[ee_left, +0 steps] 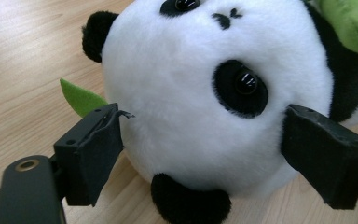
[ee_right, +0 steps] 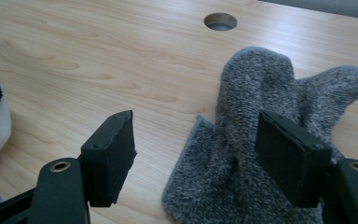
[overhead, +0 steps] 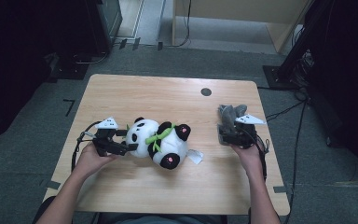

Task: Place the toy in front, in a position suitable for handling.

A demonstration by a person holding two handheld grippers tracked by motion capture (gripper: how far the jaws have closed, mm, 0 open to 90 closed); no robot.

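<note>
**Panda's head between my left jaws, grey cloth under my right**

My left gripper [overhead: 129, 147] sits at the panda's head, and in the left gripper view the jaws stand wide apart with the plush panda [ee_left: 214, 93] bulging right between them. The left-hand pad [ee_left: 100, 149] is just at the white fur, the other one is near the cheek below the black eye patch; I can't tell whether either truly presses in. Nothing is squeezed: the head keeps its round shape. One black ear [ee_left: 98, 35] pokes out beyond my left-hand jaw, a green leaf [ee_left: 79, 98] lies on the table behind that jaw, and a black paw or ear sits low, just in front of me between the jaws. Up past my right-hand jaw there's the green scarf [ee_left: 349, 23] at the panda's neck.

From the high view, the panda [overhead: 161, 140] lies on its side on the wooden table [overhead: 168, 186], its body stretching away from my left gripper toward my right one, white tag [overhead: 196, 156] trailing at the far end.

Over to my right gripper [overhead: 230, 135]: jaws spread wide here too, gripping nothing. The grey cloth [ee_right: 261, 140] lies crumpled on the table ahead of it, mostly beneath and beyond my right-hand jaw, with bare wood in front of the other. Farther ahead, a round cable hole [ee_right: 220, 21] in the tabletop. The panda is well apart from this gripper, a sliver of it off to its left.
</note>
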